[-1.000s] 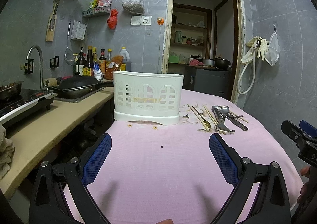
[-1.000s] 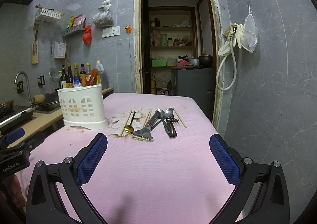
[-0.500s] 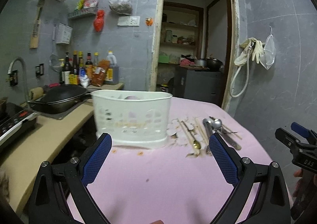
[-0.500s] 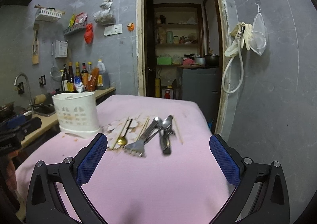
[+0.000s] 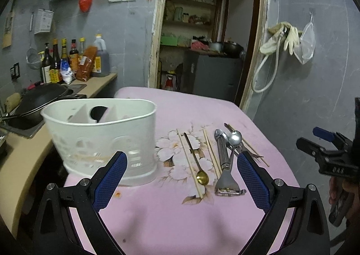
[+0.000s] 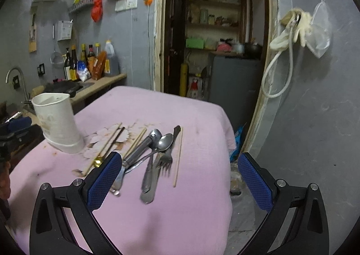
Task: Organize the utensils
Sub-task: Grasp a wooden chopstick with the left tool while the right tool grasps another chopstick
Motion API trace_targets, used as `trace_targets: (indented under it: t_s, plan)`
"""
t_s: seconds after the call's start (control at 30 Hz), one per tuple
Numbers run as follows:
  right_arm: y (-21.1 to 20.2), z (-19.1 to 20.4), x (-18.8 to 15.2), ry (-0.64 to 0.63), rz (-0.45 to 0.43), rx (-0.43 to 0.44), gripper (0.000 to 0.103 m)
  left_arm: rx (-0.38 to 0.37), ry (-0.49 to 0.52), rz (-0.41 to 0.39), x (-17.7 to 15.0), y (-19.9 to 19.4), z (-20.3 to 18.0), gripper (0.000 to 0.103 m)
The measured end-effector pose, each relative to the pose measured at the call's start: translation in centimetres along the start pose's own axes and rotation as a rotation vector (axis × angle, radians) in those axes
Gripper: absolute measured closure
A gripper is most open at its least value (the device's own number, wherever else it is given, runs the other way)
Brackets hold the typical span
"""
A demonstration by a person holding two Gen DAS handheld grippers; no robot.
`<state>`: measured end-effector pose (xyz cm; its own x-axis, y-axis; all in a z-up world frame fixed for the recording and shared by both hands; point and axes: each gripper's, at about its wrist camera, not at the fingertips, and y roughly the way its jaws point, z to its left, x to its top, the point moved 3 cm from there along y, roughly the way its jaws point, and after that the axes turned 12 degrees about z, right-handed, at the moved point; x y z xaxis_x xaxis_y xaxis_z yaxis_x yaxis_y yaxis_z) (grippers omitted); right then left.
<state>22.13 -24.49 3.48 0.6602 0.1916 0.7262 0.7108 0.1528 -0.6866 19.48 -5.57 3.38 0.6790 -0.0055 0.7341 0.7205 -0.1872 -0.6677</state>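
1. Spreading beneath both tongs: the desk (image 5: pixel 180 221) in its pink flowered cloth. Being cut off at its near edge by the tongs' black frames.
2. Standing ahead and to the left of the left tongs (image 5: pixel 181 160), partly behind their left pad: the white utensil holder (image 5: pixel 101 142). Showing dividers inside but no utensil. Hiding the bottoms of its compartments, so reading as empty only by judgement, with the sorting barely begun.
3. Gaping wide and gripping nothing, both the left tongs and the right tongs (image 6: pixel 180 160). Hovering over the desk, apparently closing in for a first pick.
4. Lying between the pads of each pair, just ahead: the loose utensils. Resting near the left tongs' right pad, the peeler (image 5: pixel 225 165), its handle pointing away. Crossing each other in a tangle ahead of the right tongs: the silver spoon (image 6: pixel 165 141), the fork (image 6: pixel 165 160) and at least one more handle. Being partly hidden by the right tongs' left pad, so not counting the pieces exactly.
5. Calling next, probably, for lowering one pair over a single free piece, narrowing on its handle and carrying it leftward to the holder. Looking easiest: the gold spoon (image 5: pixel 201 178), lying alone.
6. Lying flat and thin on either side of the gold spoon: the chopsticks (image 5: pixel 189 160). Likely demanding a low, careful pinch; number hard to tell.
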Motion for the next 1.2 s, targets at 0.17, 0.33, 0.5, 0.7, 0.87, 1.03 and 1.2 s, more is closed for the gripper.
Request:
trace_targets:
  t_s: [0.17, 0.33, 0.5, 0.7, 0.87, 1.03, 1.2]
  plan:
    - [3.4, -2.5, 1.2, 0.053, 0.071, 0.045, 0.011, 0.012, 0.028, 0.042, 0.6, 3.2, -1.0, 0.027]
    - [6.7, -3.9, 1.9, 0.079, 0.113, 0.061, 0.036, 0.039, 0.036, 0.117, 1.0, 6.7, -1.5, 0.048]
    - [9.6, -3.4, 2.8, 0.040, 0.158, 0.071, 0.062, 0.074, 0.019, 0.230, 1.2, 10.5, -1.3, 0.072]
    - [13.6, -2.7, 3.8, -0.008, 0.252, 0.133, 0.083, 0.064, -0.010, 0.325, 1.2, 13.7, -0.8, 0.084]
    - [16.2, -3.2, 4.0, -0.012, 0.341, 0.188, 0.090, 0.073, -0.031, 0.385, 1.3, 15.7, -0.3, 0.093]
    - [17.4, -3.0, 4.4, -0.040, 0.380, 0.201, 0.091, 0.068, -0.064, 0.423, 1.5, 16.7, 0.9, 0.094]
    - [18.7, -2.8, 4.8, -0.053, 0.438, 0.188, 0.091, 0.054, -0.081, 0.476, 2.3, 17.6, 1.4, 0.094]
